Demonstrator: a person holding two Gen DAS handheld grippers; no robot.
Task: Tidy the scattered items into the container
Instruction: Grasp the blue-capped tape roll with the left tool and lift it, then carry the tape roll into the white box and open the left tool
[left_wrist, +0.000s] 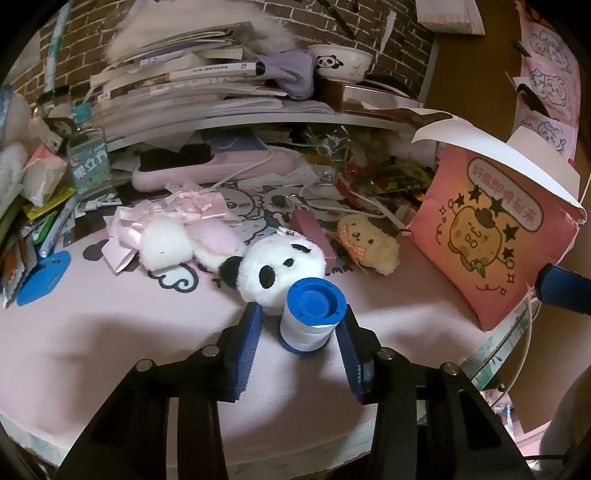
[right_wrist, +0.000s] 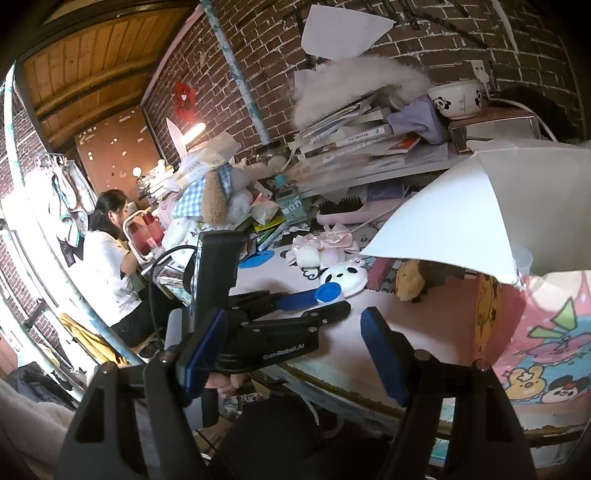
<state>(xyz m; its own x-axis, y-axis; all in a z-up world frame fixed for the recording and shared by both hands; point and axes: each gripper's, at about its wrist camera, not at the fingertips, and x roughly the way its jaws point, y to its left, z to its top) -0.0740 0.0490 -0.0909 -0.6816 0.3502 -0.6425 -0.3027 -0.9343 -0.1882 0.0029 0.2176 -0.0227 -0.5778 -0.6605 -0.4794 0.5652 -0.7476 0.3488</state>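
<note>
A blue-capped white spool (left_wrist: 313, 317) stands upright on the pink worktop (left_wrist: 129, 332), between the spread fingers of the left gripper (left_wrist: 301, 332), touching neither, just before a panda plush (left_wrist: 280, 271). Bare mat stretches to the near edge; clutter and a brick wall close the back. The pink box (left_wrist: 491, 236) stands right. The right gripper (right_wrist: 295, 354) hangs spread, empty, off the worktop's edge.

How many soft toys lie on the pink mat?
3: a white and pink one at the left, a panda behind the blue spool, a yellow one beside the pink bag. Clutter may hide more.
</note>
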